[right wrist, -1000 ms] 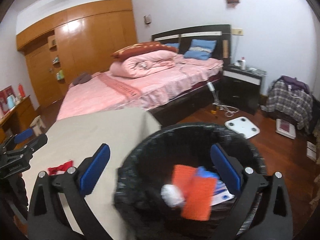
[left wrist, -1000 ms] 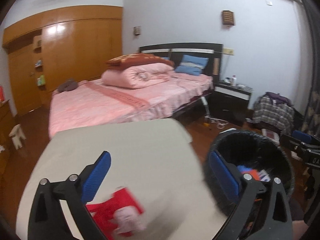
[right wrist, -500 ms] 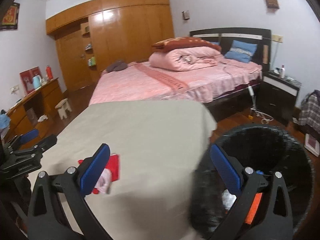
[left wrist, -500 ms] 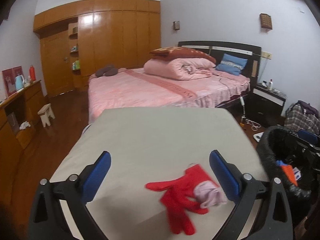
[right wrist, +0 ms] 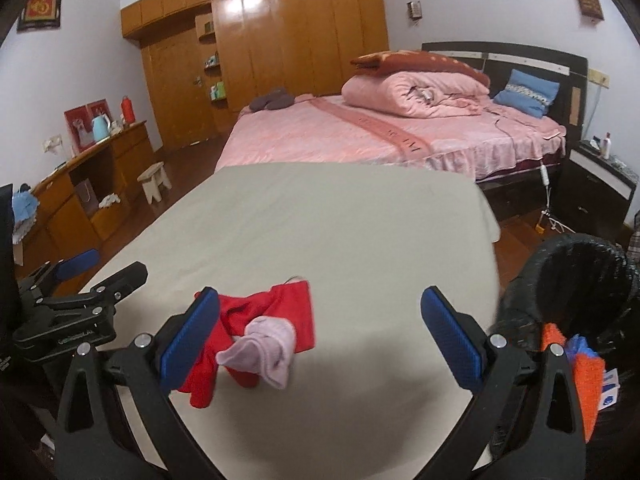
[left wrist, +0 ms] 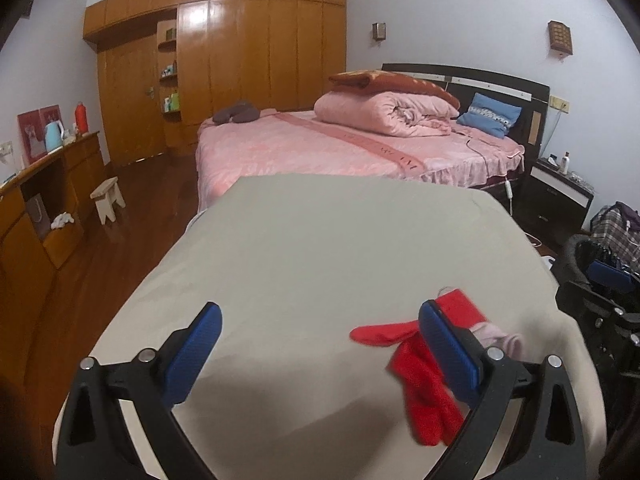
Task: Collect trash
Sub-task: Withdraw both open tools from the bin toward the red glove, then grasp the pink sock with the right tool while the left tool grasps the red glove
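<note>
A red cloth [left wrist: 420,368] with a pale pink sock [left wrist: 498,336] on it lies near the front of the beige table [left wrist: 320,248]. In the right wrist view the red cloth [right wrist: 280,308] and pink sock [right wrist: 264,346] sit just inside my right gripper's left finger. My left gripper [left wrist: 320,354] is open and empty above the table, the cloth at its right finger. My right gripper [right wrist: 320,342] is open and empty. A black-lined trash bin [right wrist: 580,280] holding orange and blue trash [right wrist: 584,364] stands at the table's right.
A pink bed [left wrist: 340,148] with a folded quilt stands beyond the table. A wooden wardrobe [left wrist: 240,60] lines the back wall. A dresser [left wrist: 36,208] and small stool [left wrist: 108,198] are at left, a dark nightstand [left wrist: 560,196] at right. My left gripper [right wrist: 76,312] shows in the right wrist view.
Both grippers have swung left, away from the bin and over the table. The red cloth and pink sock now lie between and beside the fingers; the bin has slid to the right edge.
</note>
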Motion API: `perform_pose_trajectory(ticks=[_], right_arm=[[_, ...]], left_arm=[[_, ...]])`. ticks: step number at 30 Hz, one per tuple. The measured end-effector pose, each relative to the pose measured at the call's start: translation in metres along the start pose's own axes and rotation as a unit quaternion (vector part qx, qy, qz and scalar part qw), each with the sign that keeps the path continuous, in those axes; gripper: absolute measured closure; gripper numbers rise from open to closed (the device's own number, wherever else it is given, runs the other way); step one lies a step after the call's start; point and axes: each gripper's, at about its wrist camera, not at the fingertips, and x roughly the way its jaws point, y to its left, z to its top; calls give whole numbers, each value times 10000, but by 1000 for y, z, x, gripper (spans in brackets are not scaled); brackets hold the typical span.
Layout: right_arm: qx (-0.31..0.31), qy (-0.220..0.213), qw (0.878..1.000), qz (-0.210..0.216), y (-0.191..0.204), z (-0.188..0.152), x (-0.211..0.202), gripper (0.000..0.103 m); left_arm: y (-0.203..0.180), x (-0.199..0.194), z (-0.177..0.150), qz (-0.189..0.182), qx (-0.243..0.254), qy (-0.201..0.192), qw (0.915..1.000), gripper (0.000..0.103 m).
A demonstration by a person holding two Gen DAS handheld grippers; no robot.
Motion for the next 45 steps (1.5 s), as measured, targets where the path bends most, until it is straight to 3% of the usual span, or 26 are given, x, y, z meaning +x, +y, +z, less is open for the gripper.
perform_pose_trajectory(ticks=[7, 9, 16, 20, 21, 24, 29, 36, 45], right_arm=[[-126, 338, 9993, 136, 19, -12, 26, 8], [-185, 451, 9987, 162, 24, -18, 32, 19], [-263, 803, 9961, 251, 32, -31, 48, 30], [-231, 988, 9938, 455, 32, -34, 53, 50], [-203, 1047, 9928, 550, 32, -35, 54, 61], [-126, 1075, 9919, 658, 28, -35, 51, 70], [-3, 904, 9936, 682, 14, -28, 36, 71], [217, 740, 9964, 357, -18, -18, 25, 71], [414, 754, 9963, 78, -44, -19, 29, 71]], left_arm=[[12, 6, -5, 68, -36, 84, 9999, 6], [12, 7, -5, 80, -17, 83, 9999, 6], [16, 13, -8, 83, -75, 148, 9998, 6], [16, 15, -8, 64, -106, 188, 9997, 6], [16, 16, -8, 54, -116, 192, 9997, 6], [14, 15, -7, 27, -113, 189, 9998, 6], [-1, 16, -4, -92, -27, 172, 9998, 7], [-31, 26, -2, -459, 54, 271, 9986, 9], [-65, 54, -11, -883, 57, 704, 9936, 25]])
